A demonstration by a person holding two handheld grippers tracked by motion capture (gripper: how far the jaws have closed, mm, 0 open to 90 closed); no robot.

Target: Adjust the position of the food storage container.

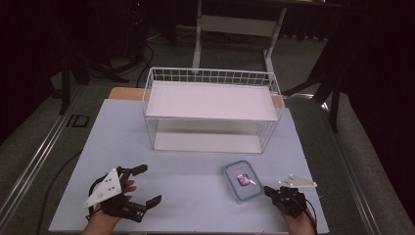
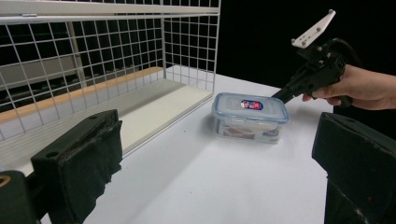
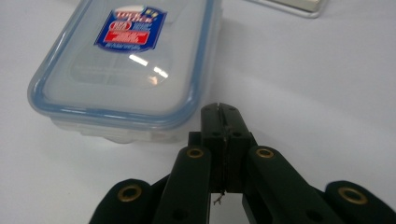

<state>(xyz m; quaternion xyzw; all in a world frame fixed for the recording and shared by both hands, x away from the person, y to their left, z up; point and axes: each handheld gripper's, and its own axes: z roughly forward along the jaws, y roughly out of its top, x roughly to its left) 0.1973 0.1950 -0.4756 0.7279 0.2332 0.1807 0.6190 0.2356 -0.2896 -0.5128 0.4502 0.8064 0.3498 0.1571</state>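
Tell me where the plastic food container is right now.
In the high view the plastic food container sits on the table's right front, before the white wire basket and just left of the shut right gripper.

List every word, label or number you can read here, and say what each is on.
Sticker on the box lid: blue and red with white print, too blurred to read, though the top line may be a brand name.
Basket, table, tongs: no text.
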